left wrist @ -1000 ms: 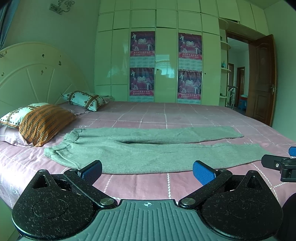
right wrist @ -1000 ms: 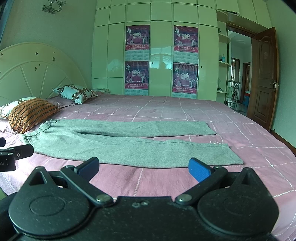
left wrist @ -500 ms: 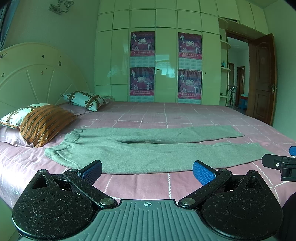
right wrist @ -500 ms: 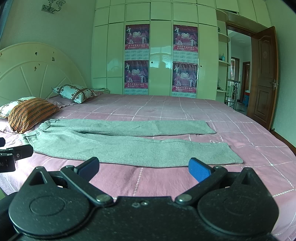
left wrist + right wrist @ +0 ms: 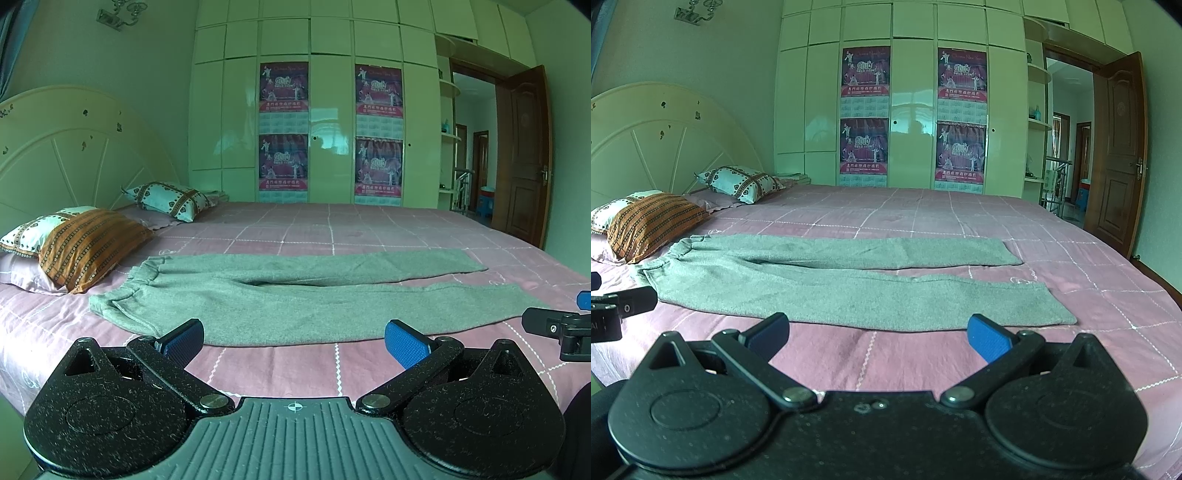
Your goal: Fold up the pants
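Grey pants (image 5: 295, 299) lie flat on the pink bed, waistband to the left near the pillows, both legs stretched to the right; they also show in the right wrist view (image 5: 849, 280). My left gripper (image 5: 293, 341) is open and empty, just short of the near edge of the near leg, toward the waist end. My right gripper (image 5: 879, 338) is open and empty, just short of the near leg toward its cuff end. Each gripper's side shows at the edge of the other's view.
The pink checked bedspread (image 5: 332, 229) covers a wide bed. Pillows (image 5: 88, 247) and a cream headboard (image 5: 66, 155) are at the left. A wardrobe with posters (image 5: 314, 129) stands behind. An open wooden door (image 5: 524, 155) is at the right.
Both views have barely shifted; the grippers stay open and the pants lie as before.
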### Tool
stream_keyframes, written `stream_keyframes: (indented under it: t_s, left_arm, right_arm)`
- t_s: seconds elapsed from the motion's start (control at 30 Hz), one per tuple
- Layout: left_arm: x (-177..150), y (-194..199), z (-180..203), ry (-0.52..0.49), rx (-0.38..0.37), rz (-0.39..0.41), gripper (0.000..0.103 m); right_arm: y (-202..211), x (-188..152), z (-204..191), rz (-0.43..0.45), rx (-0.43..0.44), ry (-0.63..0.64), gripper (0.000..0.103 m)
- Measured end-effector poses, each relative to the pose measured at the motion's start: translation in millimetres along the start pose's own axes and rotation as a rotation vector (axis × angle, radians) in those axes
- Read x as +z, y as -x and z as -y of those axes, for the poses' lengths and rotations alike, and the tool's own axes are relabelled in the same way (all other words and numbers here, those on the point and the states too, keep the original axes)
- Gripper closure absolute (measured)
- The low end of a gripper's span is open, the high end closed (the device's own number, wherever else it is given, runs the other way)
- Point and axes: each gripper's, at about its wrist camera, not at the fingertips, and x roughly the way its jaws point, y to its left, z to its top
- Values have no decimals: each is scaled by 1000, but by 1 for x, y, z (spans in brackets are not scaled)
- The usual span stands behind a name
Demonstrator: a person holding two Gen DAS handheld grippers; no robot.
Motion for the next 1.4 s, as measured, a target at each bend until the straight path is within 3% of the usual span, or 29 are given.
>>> stream_keyframes:
  t_s: [1.4]
  left_arm:
    - [-3, 2, 3, -9, 10, -1, 0]
  right_arm:
    - [-2, -2, 0, -3, 0, 2, 6]
